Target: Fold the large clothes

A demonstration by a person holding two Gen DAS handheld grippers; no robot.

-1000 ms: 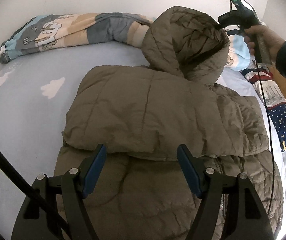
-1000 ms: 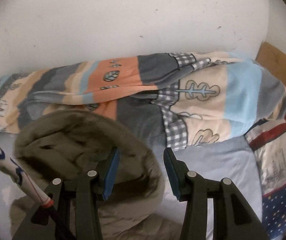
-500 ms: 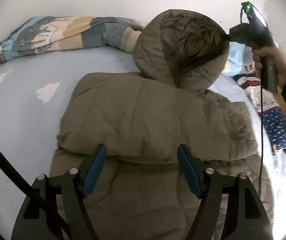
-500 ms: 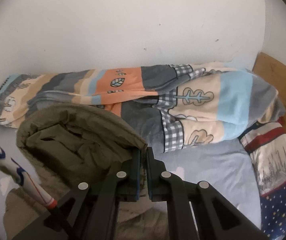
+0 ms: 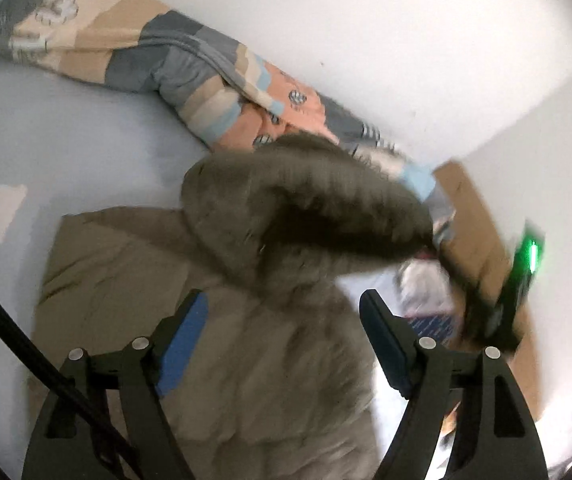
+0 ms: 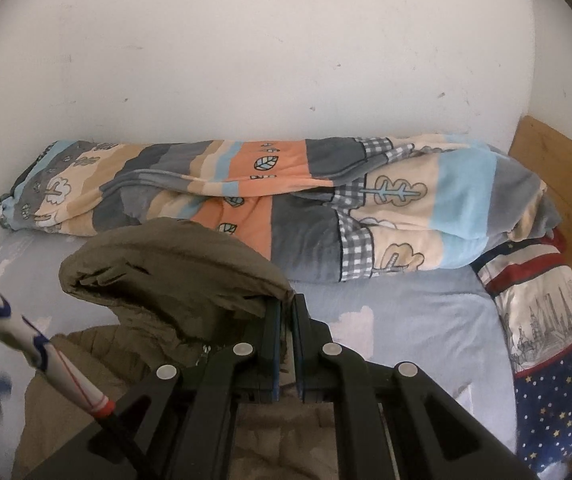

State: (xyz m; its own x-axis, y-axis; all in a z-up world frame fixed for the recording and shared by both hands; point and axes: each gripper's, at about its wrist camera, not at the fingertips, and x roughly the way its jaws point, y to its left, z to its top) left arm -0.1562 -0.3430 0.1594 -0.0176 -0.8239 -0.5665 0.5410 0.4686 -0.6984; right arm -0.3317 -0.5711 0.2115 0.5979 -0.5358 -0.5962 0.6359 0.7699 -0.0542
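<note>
An olive puffer jacket [image 5: 254,360] lies on the bed [image 5: 66,152], whose pale blue sheet carries cloud prints. Everything else can be placed from that jacket. Its hood [image 6: 174,276] is lifted off the sheet, and the right gripper [image 6: 285,320] has its fingers pressed together on the hood's edge, with fabric pinched between the blue pads. In the left wrist view the raised hood is blurred and hangs above the jacket's body, with the right gripper's green light showing to the jacket's right.

The left gripper [image 5: 284,344] hovers over the jacket's lower body with its fingers spread wide and nothing between them; whether the tips touch the fabric cannot be told.

Beyond the hood, against the white wall [image 6: 286,60], a rolled striped blanket [image 6: 286,200] with leaf and tree prints runs across the bed. To the jacket's right lies a pillow [image 6: 546,340] with stars and red stripes, and past it a wooden bed frame [image 6: 558,160].
</note>
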